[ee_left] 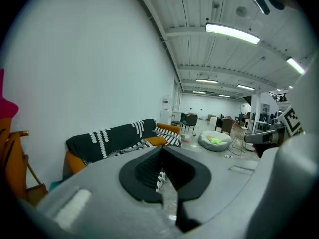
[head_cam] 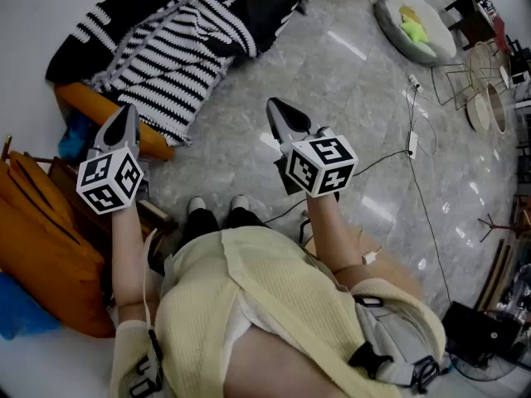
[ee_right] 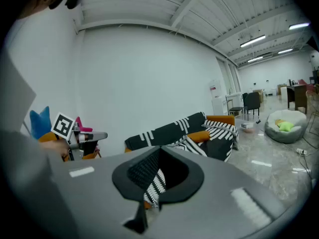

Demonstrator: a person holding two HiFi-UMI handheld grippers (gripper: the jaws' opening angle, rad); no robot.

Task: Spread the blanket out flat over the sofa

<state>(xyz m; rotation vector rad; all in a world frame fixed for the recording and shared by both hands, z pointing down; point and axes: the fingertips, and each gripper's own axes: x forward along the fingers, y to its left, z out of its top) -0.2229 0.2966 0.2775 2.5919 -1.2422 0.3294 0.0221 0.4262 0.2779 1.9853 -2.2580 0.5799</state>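
Observation:
A black-and-white striped blanket [head_cam: 166, 48] lies bunched over an orange sofa [head_cam: 99, 106] against the white wall at the upper left. Part of it hangs down the sofa's front. My left gripper [head_cam: 126, 110] is held in the air near the sofa's near end, shut and with nothing in it. My right gripper [head_cam: 274, 104] hangs over the bare floor to the right of the sofa, shut and holding nothing. Past the shut jaws, the left gripper view has the blanket [ee_left: 114, 136] draped on the sofa back. The right gripper view has the blanket [ee_right: 184, 128] and an orange armrest [ee_right: 219, 119].
A grey beanbag [head_cam: 415, 27] with a green thing on it sits at the far right. Cables [head_cam: 412, 139] trail over the marble floor, and wire-frame furniture [head_cam: 473, 81] stands beyond them. An orange seat [head_cam: 41, 239] stands close on my left.

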